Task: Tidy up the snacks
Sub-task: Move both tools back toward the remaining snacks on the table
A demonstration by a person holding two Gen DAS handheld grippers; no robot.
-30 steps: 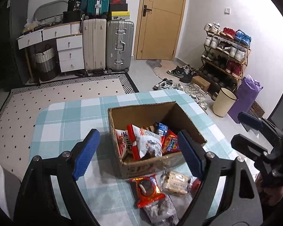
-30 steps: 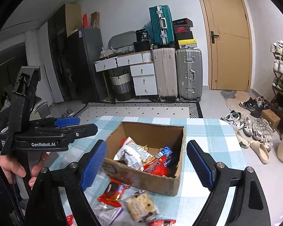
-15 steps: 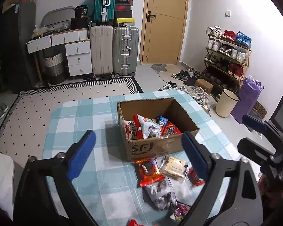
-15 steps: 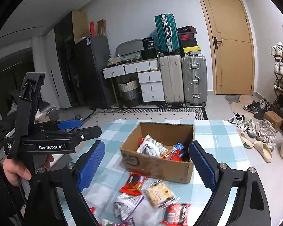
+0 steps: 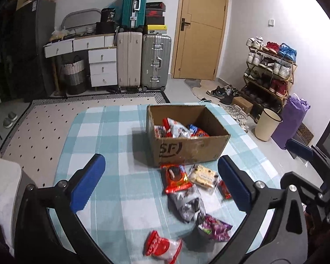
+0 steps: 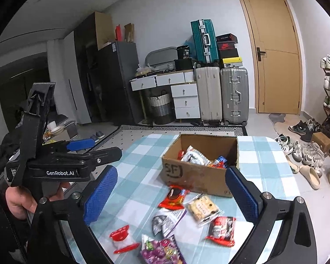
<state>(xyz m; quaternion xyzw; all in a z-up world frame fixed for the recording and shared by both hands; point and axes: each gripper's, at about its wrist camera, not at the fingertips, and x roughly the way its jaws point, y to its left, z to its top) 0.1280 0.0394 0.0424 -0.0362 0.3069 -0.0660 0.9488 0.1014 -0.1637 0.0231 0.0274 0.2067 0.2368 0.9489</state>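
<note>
1. Brown cardboard box (image 5: 190, 147) ahead of both tools, on the blue-and-white checked tablecloth (image 5: 112, 132); several snack packets inside, heaped toward its left half.
2. Left gripper (image 5: 160, 182) spread wide, jaws just been opening, nothing between the blue pads, nothing touched.
3. Right gripper (image 6: 171, 198) likewise spread wide, jaws just been opening, empty; no packet pressed by either pad.
4. Between the left tool's fingers, just short of the box: red cookie packet (image 5: 176, 178), with a clear biscuit packet (image 5: 203, 176) to its right, near the right finger.
5. Nearer the left tool: dark silvery packet (image 5: 189, 204), then a purple candy bag (image 5: 215, 226), and lowest, a red-and-white packet (image 5: 162, 246).
6. Small red packet (image 5: 224, 189) partly hidden behind the left tool's right finger.
7. From the right tool: same loose packets between and below the fingers, red-and-black wrapper (image 6: 222, 231) close to the right finger, purple bag at the bottom edge.
8. Seen at the left of the right view: left tool gripped by a hand (image 6: 22, 200).
</note>
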